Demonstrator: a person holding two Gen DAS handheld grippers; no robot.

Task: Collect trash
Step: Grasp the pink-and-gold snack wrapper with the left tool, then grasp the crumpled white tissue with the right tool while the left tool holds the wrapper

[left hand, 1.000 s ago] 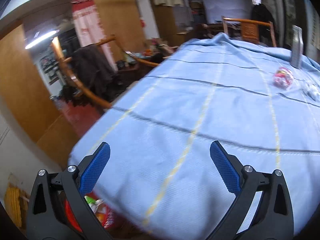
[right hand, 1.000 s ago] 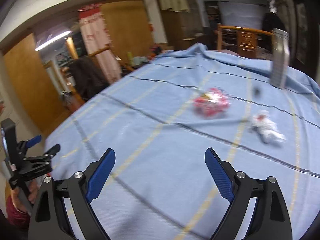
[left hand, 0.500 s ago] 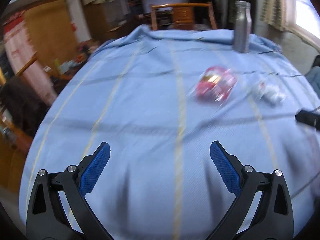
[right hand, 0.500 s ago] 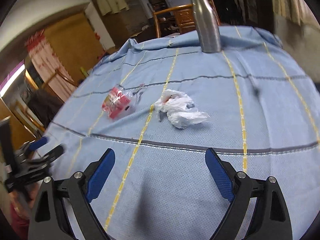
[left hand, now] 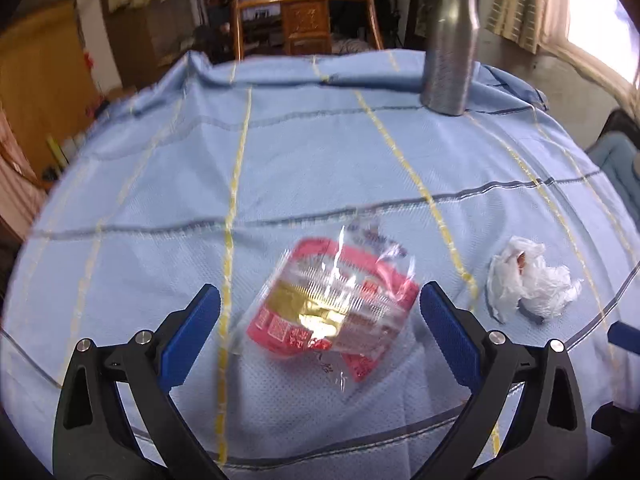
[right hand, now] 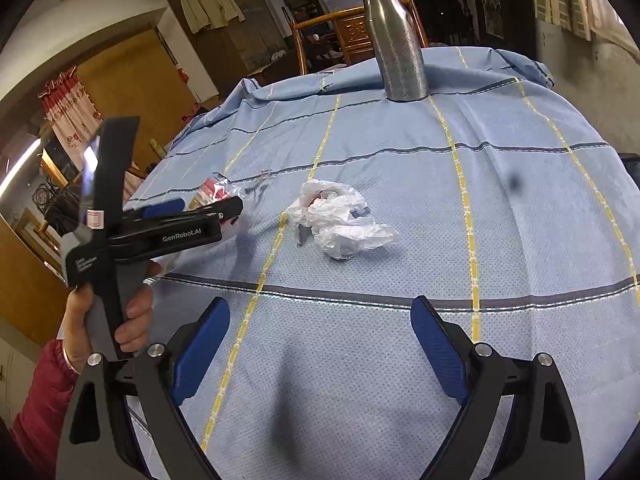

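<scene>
left gripper point(left hand: 320, 312): jaws spread wide, nothing held. The red snack wrapper point(left hand: 330, 308) sits between the two pads, apparently still lying on the cloth.
right gripper point(right hand: 320, 344): jaws wide open, empty, above bare cloth on the near side of the bench point(right hand: 520, 208).
wrapper: crinkly clear-and-red film, one corner lifted. In the right wrist view it is mostly hidden behind the left tool, near the left edge of the bench.
tissue wad point(right hand: 340, 220): crumpled white, just right of the wrapper, apart from it, ahead of the right gripper. No contact from either tool.
bottle point(right hand: 394, 36): steel, upright at the far edge, well apart from both bits of trash. Not trash by my read.
step: left looks lined up to close on the wrapper. The wad is probably the right's job.
risk 1: film is thin and slick. A shallow pinch could catch only the loose corner and let it slide out on lift.
risk 2: closing too low could bunch the loose tablecloth point(left hand: 160, 184) into the jaws along with the film.
risk 3: no bin visible in either view, so the drop point is unknown.
blur: left wrist view is smeared, so actual pad-to-wrapper contact cannot be told.
</scene>
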